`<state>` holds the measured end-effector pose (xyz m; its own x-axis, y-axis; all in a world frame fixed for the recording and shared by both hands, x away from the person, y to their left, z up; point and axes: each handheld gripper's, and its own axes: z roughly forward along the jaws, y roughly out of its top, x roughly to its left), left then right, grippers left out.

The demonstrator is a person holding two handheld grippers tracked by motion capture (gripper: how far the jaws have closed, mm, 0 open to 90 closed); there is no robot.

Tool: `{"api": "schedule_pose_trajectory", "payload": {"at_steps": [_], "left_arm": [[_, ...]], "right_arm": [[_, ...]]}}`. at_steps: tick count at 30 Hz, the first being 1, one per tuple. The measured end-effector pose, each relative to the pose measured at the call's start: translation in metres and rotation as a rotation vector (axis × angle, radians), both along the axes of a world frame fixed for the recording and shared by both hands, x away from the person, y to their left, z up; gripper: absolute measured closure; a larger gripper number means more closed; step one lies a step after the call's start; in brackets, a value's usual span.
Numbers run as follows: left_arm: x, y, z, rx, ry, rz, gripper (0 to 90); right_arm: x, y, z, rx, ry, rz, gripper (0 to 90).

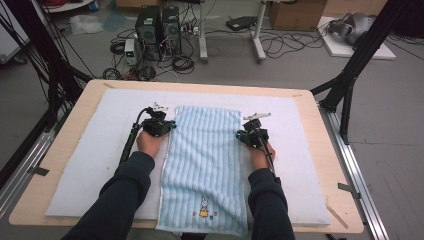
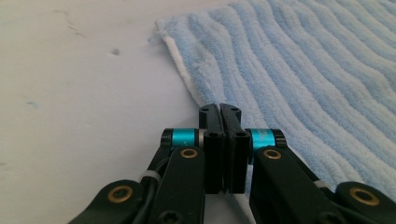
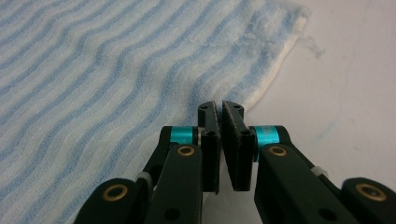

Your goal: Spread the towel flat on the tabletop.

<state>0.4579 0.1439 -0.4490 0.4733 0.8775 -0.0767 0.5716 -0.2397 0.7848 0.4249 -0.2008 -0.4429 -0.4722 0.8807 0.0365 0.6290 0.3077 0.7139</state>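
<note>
A blue striped towel (image 1: 204, 170) lies flat along the counter (image 1: 90, 155), between the two grippers. The left gripper (image 1: 167, 126) sits at the towel's left hem, fingers (image 2: 211, 140) pressed together. The right gripper (image 1: 243, 134) sits at the right hem, fingers (image 3: 210, 140) nearly together; I cannot tell whether either pinches cloth.

The wooden table (image 1: 320, 165) carries a white mat (image 1: 90, 155) covering most of its top. A blue striped towel (image 1: 205, 155) lies flat on the mat, between the left gripper (image 1: 170, 125) and the right gripper (image 1: 241, 134).
</note>
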Motion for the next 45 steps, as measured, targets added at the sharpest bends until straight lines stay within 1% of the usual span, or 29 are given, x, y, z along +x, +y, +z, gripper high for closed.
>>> {"api": "schedule_pose_trajectory", "payload": {"at_steps": [2, 3, 4, 5, 6, 8, 10, 11, 14, 16, 18, 19, 21, 22, 23, 25, 27, 28, 29, 30, 32, 33, 34, 35, 36, 39, 40, 42, 45], "left_arm": [[0.002, 0.0, -0.001, -0.012, -0.004, 0.017, 87.1], [0.001, 0.0, -0.001, -0.007, -0.012, 0.011, 85.4], [0.001, 0.0, 0.0, -0.001, -0.018, 0.022, 77.1], [0.0, 0.0, 0.001, -0.011, -0.009, 0.028, 65.4], [-0.001, 0.002, 0.002, -0.027, -0.001, 0.028, 59.8], [-0.004, 0.004, 0.007, -0.048, -0.013, 0.029, 56.1], [-0.007, 0.006, 0.01, -0.063, -0.008, 0.015, 54.0], [-0.009, 0.006, 0.011, -0.065, 0.0, 0.002, 53.8], [-0.013, 0.004, 0.01, -0.07, 0.058, -0.049, 53.3], [-0.018, -0.001, 0.007, -0.07, 0.06, -0.07, 54.2], [-0.022, -0.005, 0.002, -0.055, 0.06, -0.08, 55.6], [-0.025, -0.007, 0.0, -0.044, 0.033, -0.073, 54.9], [-0.028, -0.008, -0.001, -0.029, 0.014, -0.058, 60.8], [-0.028, -0.008, 0.0, -0.023, 0.013, -0.079, 67.9], [-0.029, -0.009, 0.0, -0.023, 0.015, -0.101, 84.5], [-0.029, -0.012, 0.0, 0.001, -0.006, -0.099, 86.9], [-0.026, -0.009, -0.001, 0.0, -0.017, -0.064, 87.5], [-0.023, -0.006, -0.002, -0.019, -0.009, -0.032, 87.6], [-0.018, -0.003, -0.002, -0.045, 0.007, -0.007, 87.7], [-0.016, -0.003, -0.002, -0.054, 0.011, 0.0, 87.7], [-0.013, -0.003, -0.002, -0.046, 0.011, 0.003, 87.5], [-0.013, -0.003, -0.001, -0.04, 0.009, 0.004, 86.7], [-0.014, -0.004, -0.001, -0.032, -0.002, 0.003, 83.1], [-0.015, -0.003, -0.001, -0.031, -0.01, 0.004, 72.4], [-0.017, -0.001, -0.001, -0.046, -0.01, 0.0, 62.3], [-0.026, 0.008, 0.002, -0.092, -0.008, -0.016, 55.2], [-0.031, 0.011, 0.002, -0.109, -0.013, -0.018, 52.3], [-0.041, 0.017, 0.002, -0.129, -0.008, -0.036, 51.8], [-0.056, 0.023, 0.002, -0.146, -0.021, -0.069, 49.8]], "right_arm": [[0.005, 0.006, -0.001, -0.011, -0.015, -0.011, 86.4], [0.007, 0.007, -0.001, -0.016, -0.016, -0.024, 86.6], [0.01, 0.008, 0.0, -0.026, -0.021, -0.046, 86.7], [0.013, 0.008, 0.0, -0.045, -0.029, -0.072, 86.6], [0.016, 0.007, 0.001, -0.062, -0.039, -0.1, 86.6], [0.019, 0.003, 0.0, -0.052, -0.057, -0.132, 85.5], [0.018, 0.0, 0.0, -0.034, -0.052, -0.127, 80.1], [0.017, -0.001, 0.002, -0.03, -0.056, -0.125, 77.4], [0.01, -0.007, 0.01, 0.008, -0.073, -0.111, 70.4], [0.004, -0.011, 0.015, 0.028, -0.071, -0.087, 67.7], [-0.004, -0.013, 0.017, 0.015, -0.063, -0.055, 67.5], [-0.007, -0.013, 0.016, 0.003, -0.057, -0.043, 67.6], [-0.014, -0.013, 0.014, -0.016, -0.036, -0.022, 68.2], [-0.016, -0.013, 0.011, -0.018, -0.022, -0.01, 69.5], [-0.018, -0.011, 0.008, -0.019, -0.007, 0.002, 71.0], [-0.021, -0.007, 0.002, -0.037, 0.006, 0.009, 72.1], [-0.022, -0.006, 0.001, -0.027, -0.004, -0.001, 77.8], [-0.021, -0.006, 0.001, -0.027, -0.003, 0.003, 83.8], [-0.02, -0.005, 0.001, -0.031, -0.005, 0.009, 85.4], [-0.019, -0.002, 0.001, -0.051, -0.021, 0.002, 86.5], [-0.018, 0.003, 0.0, -0.088, -0.058, -0.015, 86.7], [-0.017, 0.005, -0.001, -0.09, -0.066, -0.028, 86.5], [-0.016, 0.006, -0.002, -0.079, -0.065, -0.042, 85.7], [-0.016, 0.006, -0.002, -0.075, -0.068, -0.049, 83.3], [-0.017, 0.004, -0.001, -0.075, -0.068, -0.049, 81.1], [-0.022, -0.002, 0.005, -0.05, -0.067, -0.039, 75.2], [-0.025, -0.004, 0.008, -0.031, -0.065, -0.033, 74.5], [-0.033, -0.005, 0.015, -0.025, -0.085, -0.013, 73.5], [-0.047, -0.006, 0.022, -0.012, -0.115, 0.01, 70.3]]}}
